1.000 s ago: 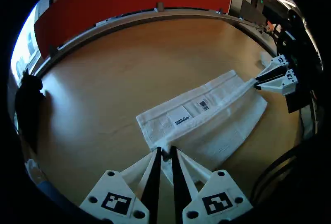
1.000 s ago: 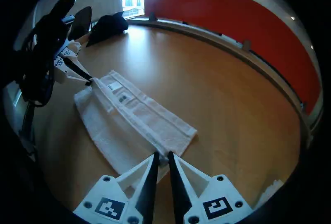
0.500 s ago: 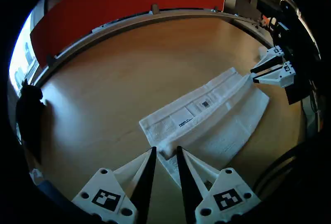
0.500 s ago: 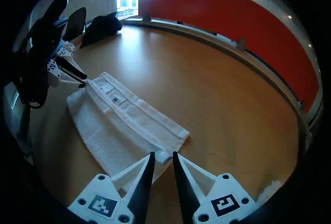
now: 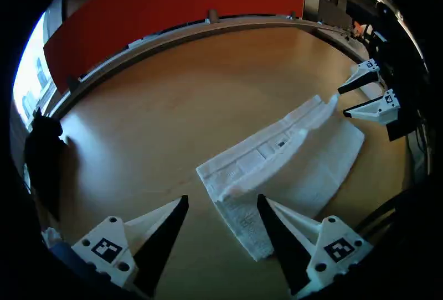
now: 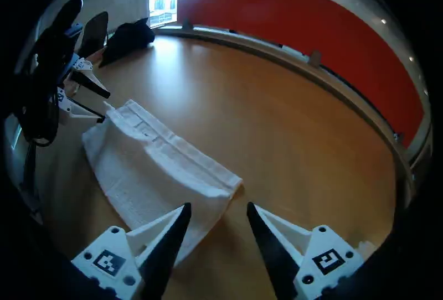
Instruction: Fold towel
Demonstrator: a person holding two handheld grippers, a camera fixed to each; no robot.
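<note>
A white towel (image 5: 293,156) lies folded lengthwise on the wooden table (image 5: 166,106), its upper layer resting loosely with a small label facing up. In the left gripper view my left gripper (image 5: 221,200) stands open just short of the towel's near end, with nothing between its fingers. At the towel's far end my right gripper (image 5: 341,103) is open too. The right gripper view shows the towel (image 6: 149,167) from its other end. There my right gripper (image 6: 218,206) is open at the near corner, and my left gripper (image 6: 105,107) is open at the far corner.
A red partition (image 5: 166,1) runs along the table's far rim (image 6: 310,62). A dark bundle (image 6: 127,37) lies at the table's corner near a window, and it appears again (image 5: 41,145) in the left gripper view. A person's dark sleeve (image 6: 44,78) holds the left gripper.
Both grippers went from shut on the towel's folded corners to wide open. The towel's top layer dropped and settled on the lower layer.
</note>
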